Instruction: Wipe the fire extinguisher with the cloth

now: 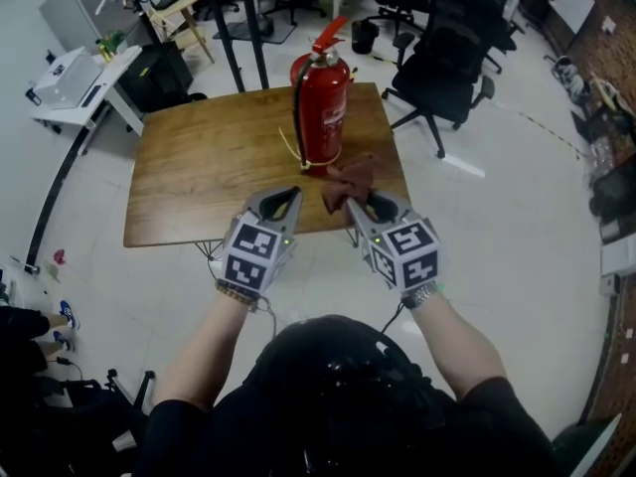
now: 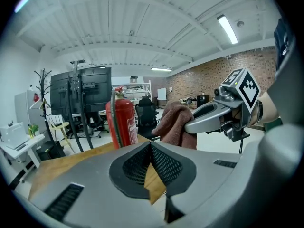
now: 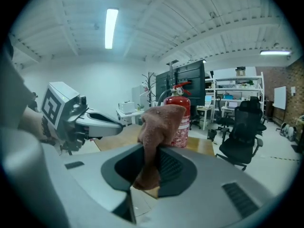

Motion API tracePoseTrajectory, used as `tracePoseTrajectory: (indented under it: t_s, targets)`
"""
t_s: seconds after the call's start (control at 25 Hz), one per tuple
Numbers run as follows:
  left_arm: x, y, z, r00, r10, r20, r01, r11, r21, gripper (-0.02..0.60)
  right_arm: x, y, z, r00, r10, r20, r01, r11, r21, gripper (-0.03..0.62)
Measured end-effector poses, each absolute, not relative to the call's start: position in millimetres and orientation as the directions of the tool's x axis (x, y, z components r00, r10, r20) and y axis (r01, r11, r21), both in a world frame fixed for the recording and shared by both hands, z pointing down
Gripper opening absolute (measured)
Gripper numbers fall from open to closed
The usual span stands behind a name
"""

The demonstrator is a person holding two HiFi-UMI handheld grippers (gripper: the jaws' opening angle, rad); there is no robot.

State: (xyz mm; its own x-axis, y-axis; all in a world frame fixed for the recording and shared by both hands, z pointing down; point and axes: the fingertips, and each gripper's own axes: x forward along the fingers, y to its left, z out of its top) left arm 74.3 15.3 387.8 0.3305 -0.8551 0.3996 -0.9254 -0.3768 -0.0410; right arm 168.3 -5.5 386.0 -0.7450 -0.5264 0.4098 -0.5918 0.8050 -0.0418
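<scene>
A red fire extinguisher (image 1: pixel 320 97) stands upright at the far right of a wooden table (image 1: pixel 199 167). My right gripper (image 1: pixel 362 205) is shut on a brown cloth (image 1: pixel 348 181) and holds it just in front of the extinguisher's base. In the right gripper view the cloth (image 3: pixel 159 122) bunches up out of the jaws and hides part of the extinguisher (image 3: pixel 183 129). My left gripper (image 1: pixel 282 201) hovers beside it over the table's front edge, its jaws shut on nothing (image 2: pixel 151 145). The left gripper view shows the extinguisher (image 2: pixel 124 122), the cloth (image 2: pixel 175 122) and the right gripper (image 2: pixel 189 127).
Black office chairs (image 1: pixel 437 68) stand to the right behind the table. A white desk (image 1: pixel 79 78) is at the far left. Two black stand poles (image 1: pixel 243 28) rise behind the table. The table's near edge lies under my grippers.
</scene>
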Motion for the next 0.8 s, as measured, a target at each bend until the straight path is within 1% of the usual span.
tracePoseTrajectory:
  t_s: [0.2,0.36,0.8]
  targets:
    - [90,34,381,0.279,-0.874,0.398,-0.943,-0.328,-0.059,0.000,177,17,378,-0.785,-0.486,0.384,-0.543,0.838,-0.048,0.097]
    - [96,46,378,0.270,-0.881,0.389,-0.943,-0.323,-0.077,0.000,179,32,377,-0.794,-0.479,0.374,-0.533,0.845,-0.050,0.097]
    - [82,65,366,0.337,-0.864,0.375,-0.909,-0.403,-0.111,0.000,163,56,369,-0.751,-0.551,0.363,-0.599,0.801,-0.025,0.097]
